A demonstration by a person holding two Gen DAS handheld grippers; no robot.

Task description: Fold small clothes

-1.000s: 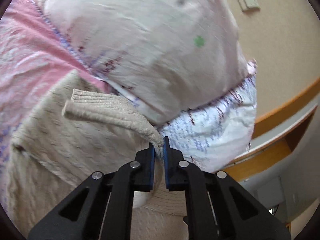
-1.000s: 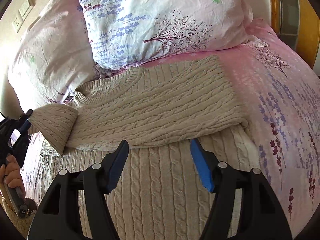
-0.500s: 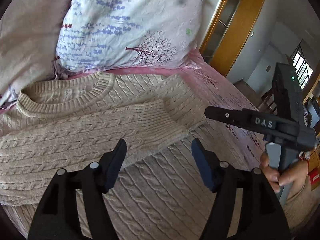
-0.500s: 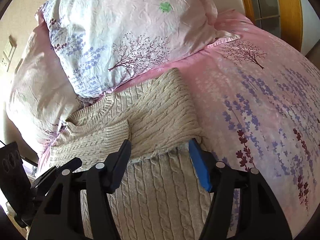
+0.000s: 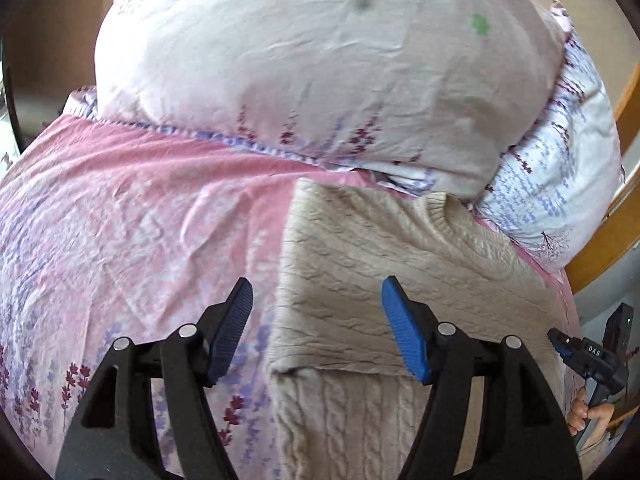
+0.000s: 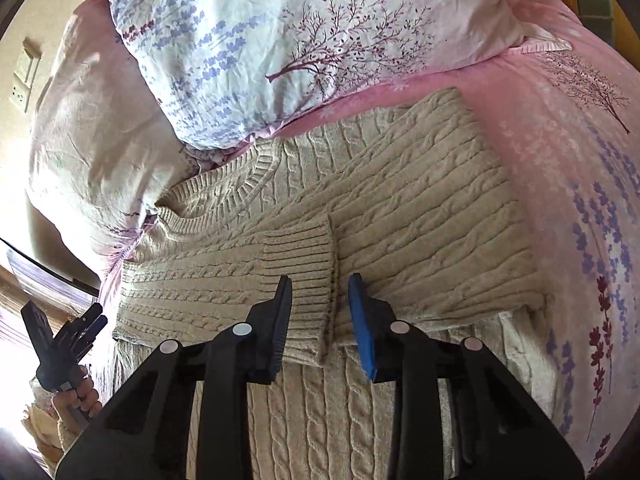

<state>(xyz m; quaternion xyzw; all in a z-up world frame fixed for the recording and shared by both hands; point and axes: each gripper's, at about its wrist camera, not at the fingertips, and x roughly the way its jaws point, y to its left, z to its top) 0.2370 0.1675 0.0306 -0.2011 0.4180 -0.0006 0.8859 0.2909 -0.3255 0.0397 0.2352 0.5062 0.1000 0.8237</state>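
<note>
A beige cable-knit sweater lies on the pink floral bedsheet, both sleeves folded across its chest. The ribbed cuff of one sleeve lies in the middle. My right gripper is partly open and straddles that cuff from above. My left gripper is open and empty, above the folded left edge of the sweater, with one finger over the sheet. The left gripper also shows in the right wrist view, held off the bed's left side.
Two floral pillows lie against the sweater's collar at the head of the bed. A wooden bed frame runs along the right. A wall switch is on the wall at the left.
The left gripper let go of the sleeve, opened and swung out to the sweater's left edge. The sleeve now lies folded across the chest. The right gripper narrowed over the cuff.
</note>
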